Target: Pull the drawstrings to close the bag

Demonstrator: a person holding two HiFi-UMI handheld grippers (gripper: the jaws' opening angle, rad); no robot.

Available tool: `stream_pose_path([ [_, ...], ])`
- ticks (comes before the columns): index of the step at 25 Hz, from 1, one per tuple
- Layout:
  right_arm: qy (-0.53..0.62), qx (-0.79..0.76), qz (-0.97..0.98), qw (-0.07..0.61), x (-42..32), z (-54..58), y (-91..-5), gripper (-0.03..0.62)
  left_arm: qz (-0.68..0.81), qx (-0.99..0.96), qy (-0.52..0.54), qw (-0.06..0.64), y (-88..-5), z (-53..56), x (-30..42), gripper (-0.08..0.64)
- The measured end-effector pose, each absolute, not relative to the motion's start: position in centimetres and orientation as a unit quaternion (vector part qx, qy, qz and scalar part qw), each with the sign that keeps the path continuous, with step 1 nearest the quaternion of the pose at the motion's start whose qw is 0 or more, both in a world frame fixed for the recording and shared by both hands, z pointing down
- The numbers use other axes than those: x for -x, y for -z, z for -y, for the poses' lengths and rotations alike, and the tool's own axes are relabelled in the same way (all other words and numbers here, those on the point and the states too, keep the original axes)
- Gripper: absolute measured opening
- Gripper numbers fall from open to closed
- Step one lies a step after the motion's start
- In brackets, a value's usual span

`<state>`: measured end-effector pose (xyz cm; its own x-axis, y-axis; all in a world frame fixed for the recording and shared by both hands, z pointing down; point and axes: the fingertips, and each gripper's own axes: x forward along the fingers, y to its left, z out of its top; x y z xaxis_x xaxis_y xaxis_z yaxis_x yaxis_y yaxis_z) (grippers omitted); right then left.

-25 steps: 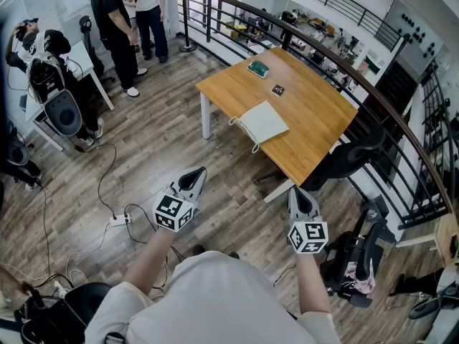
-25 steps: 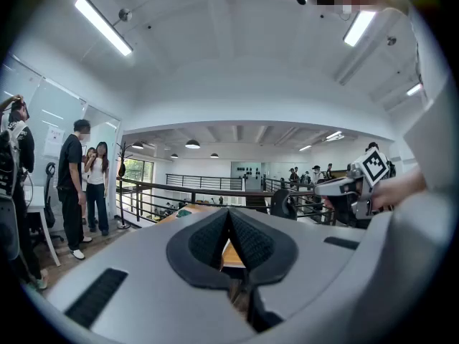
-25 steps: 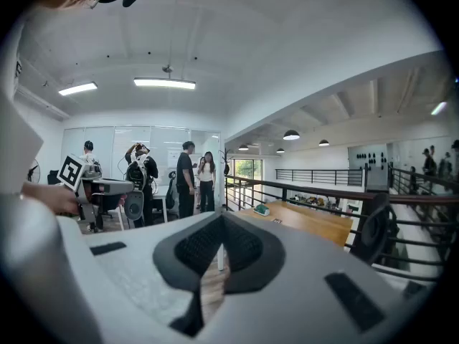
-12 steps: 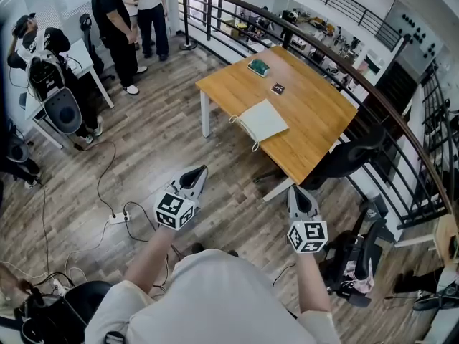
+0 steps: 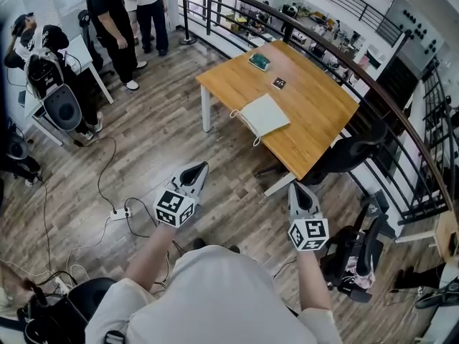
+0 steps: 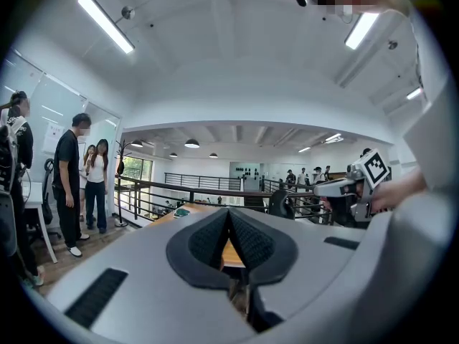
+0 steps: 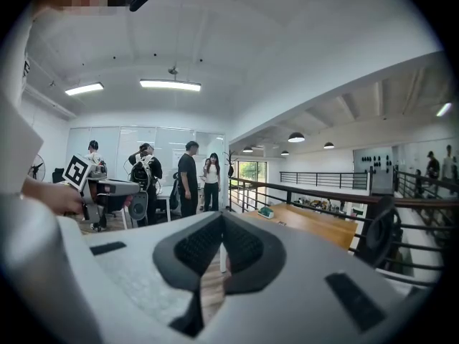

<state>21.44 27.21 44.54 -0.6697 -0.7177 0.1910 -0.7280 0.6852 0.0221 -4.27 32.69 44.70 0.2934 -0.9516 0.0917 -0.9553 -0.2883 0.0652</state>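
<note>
Bag (image 5: 265,115) lies on table (image 5: 323,99) — well beyond left gripper (image 5: 195,172) and right gripper (image 5: 299,189).

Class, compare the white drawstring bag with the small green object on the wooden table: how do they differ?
The bag is white and flat; the green object is dark green. The bag is far larger than the green object. The bag lies by the near edge of the wooden table, the green object toward its far corner. Both rest on that table.
</note>
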Motion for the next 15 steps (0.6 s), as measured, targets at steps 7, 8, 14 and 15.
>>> stream_pose_path([
  [7,-0.027,-0.395,0.913,0.1,-20.5,-27.8,-45.1,0.017,0.592,-0.804,-0.011,0.057,-45.0,-33.2,5.1,-0.006],
  [8,-0.027,-0.396,0.912,0.1,-20.4,-27.8,-45.2,0.019,0.591,-0.804,-0.01,0.058,-45.1,-33.1,5.2,-0.005],
  [14,-0.021,-0.404,0.908,0.104,-19.7,-27.9,-45.4,0.026,0.589,-0.806,-0.005,0.062,-45.4,-33.0,6.1,0.036],
  [15,-0.02,-0.406,0.907,0.105,-19.7,-27.8,-45.5,0.031,0.587,-0.807,-0.004,0.063,-45.4,-32.9,6.2,0.044],
])
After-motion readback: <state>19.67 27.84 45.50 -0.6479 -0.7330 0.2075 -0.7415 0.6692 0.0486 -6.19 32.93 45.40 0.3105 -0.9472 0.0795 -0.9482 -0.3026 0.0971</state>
